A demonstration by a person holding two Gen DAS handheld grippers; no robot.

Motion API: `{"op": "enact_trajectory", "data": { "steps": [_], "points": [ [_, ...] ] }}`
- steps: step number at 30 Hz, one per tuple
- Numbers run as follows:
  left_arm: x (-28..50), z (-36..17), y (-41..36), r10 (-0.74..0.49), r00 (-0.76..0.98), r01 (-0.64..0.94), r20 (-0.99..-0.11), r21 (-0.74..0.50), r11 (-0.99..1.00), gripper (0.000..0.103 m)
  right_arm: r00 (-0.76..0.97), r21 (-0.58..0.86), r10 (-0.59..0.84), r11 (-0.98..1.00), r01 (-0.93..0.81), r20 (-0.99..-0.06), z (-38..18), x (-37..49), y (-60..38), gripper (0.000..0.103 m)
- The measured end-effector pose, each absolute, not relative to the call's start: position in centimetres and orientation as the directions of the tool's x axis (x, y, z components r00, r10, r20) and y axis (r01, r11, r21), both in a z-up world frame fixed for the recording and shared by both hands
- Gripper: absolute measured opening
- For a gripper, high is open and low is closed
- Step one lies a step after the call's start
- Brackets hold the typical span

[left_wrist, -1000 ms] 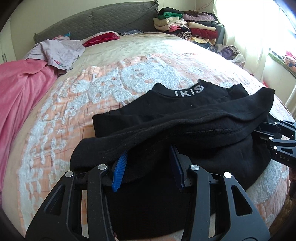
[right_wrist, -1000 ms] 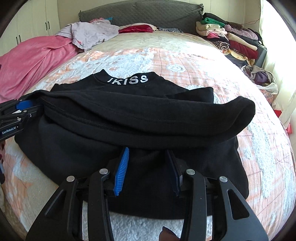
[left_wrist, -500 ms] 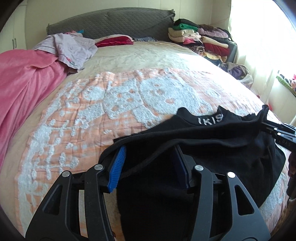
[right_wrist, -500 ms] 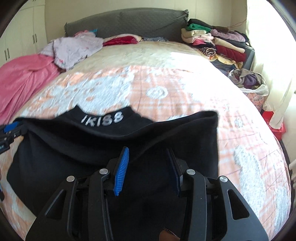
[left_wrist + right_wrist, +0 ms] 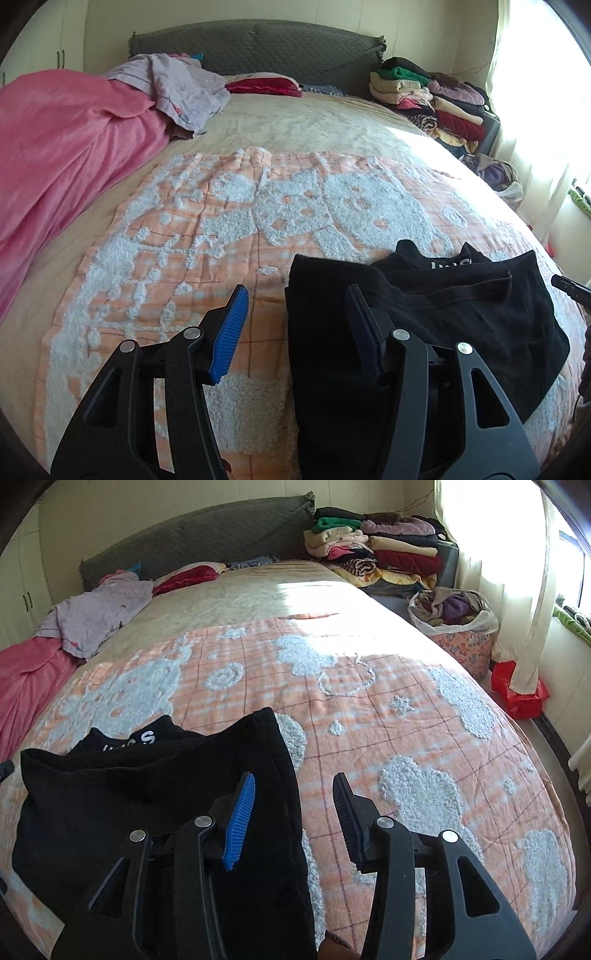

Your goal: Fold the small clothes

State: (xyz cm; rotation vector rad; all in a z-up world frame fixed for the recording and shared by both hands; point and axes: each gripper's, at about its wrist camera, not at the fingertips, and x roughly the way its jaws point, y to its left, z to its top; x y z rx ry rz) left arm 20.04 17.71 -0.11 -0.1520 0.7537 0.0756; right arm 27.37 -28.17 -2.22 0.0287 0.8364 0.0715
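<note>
We have our black top folded into a thick bundle on the bedspread, near the bed's front edge, and we judge the fold just laid down and the release in hand.

Our left gripper has just been opening. Its jaws stand spread: the blue pad hangs over bare bedspread, and the other finger lies against the bundle's left edge, but nothing is pinched between them. Our right gripper has also just been opening a little. Its jaws are parted too, the blue pad over the bundle's right edge and the other finger over the bedspread, with no cloth squeezed between them.

The next move, as we read it, calls for either a further fold across the bundle or lifting it as one piece. Either way we would need to catch all the layers together at an edge, since the top layers could slide off each other.

The top is soft, matte knit, limp and heavy in its drape, with a stitched hem ridge and a collar band bearing white letters, partly hidden. The bedspread is orange checked cloth with raised, nubbly white tufts in rounded shapes. At the far right a stack of folded clothes stands by the headboard.
</note>
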Motion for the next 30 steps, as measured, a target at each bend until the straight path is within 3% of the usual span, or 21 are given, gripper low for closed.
{"op": "enact_trajectory", "data": {
  "steps": [10,11,12,14,15,20,24,27,30],
  "points": [
    [21.5,-2.9,17.9,-0.029,0.684,-0.093,-0.729,-0.126,0.988,0.049,0.634,0.018,0.085,0.993,-0.113,-0.768,-3.7,31.0,-25.6,0.042],
    [21.6,-3.1,17.7,-0.036,0.681,-0.085,-0.731,-0.128,0.988,0.046,0.628,0.014,0.086,0.993,-0.118,-0.773,-4.0,31.4,-25.5,0.041],
    [21.7,-3.4,17.6,-0.047,0.676,-0.077,-0.736,-0.134,0.988,0.030,0.622,0.012,0.085,0.993,-0.120,-0.779,-4.2,31.6,-25.5,0.038],
    [22.0,-3.7,17.4,-0.059,0.660,-0.067,-0.749,-0.137,0.988,0.006,0.603,0.036,0.106,0.991,-0.127,-0.790,-4.5,31.9,-25.5,0.009],
    [22.0,-3.7,17.3,-0.056,0.659,-0.063,-0.750,-0.129,0.990,0.004,0.603,0.060,0.123,0.990,-0.124,-0.788,-4.5,31.8,-25.7,0.009],
    [21.6,-2.3,17.8,-0.071,0.687,-0.051,-0.723,-0.145,0.988,0.001,0.626,0.218,0.232,0.971,-0.100,-0.745,-2.5,31.2,-27.8,0.007],
    [21.3,-0.9,20.1,-0.120,0.717,-0.076,-0.687,-0.248,0.966,0.000,0.654,0.333,0.276,0.942,-0.038,-0.705,-1.7,31.7,-30.3,0.007],
    [21.4,-0.9,21.6,-0.031,0.734,-0.149,-0.679,-0.204,0.968,0.000,0.648,0.362,0.265,0.932,0.019,-0.714,-2.9,32.6,-31.4,0.007],
    [21.9,-2.3,22.9,-0.046,0.693,-0.186,-0.719,-0.240,0.953,0.000,0.615,0.286,0.201,0.957,0.042,-0.763,-5.0,33.1,-30.5,0.008]
  ]
}}
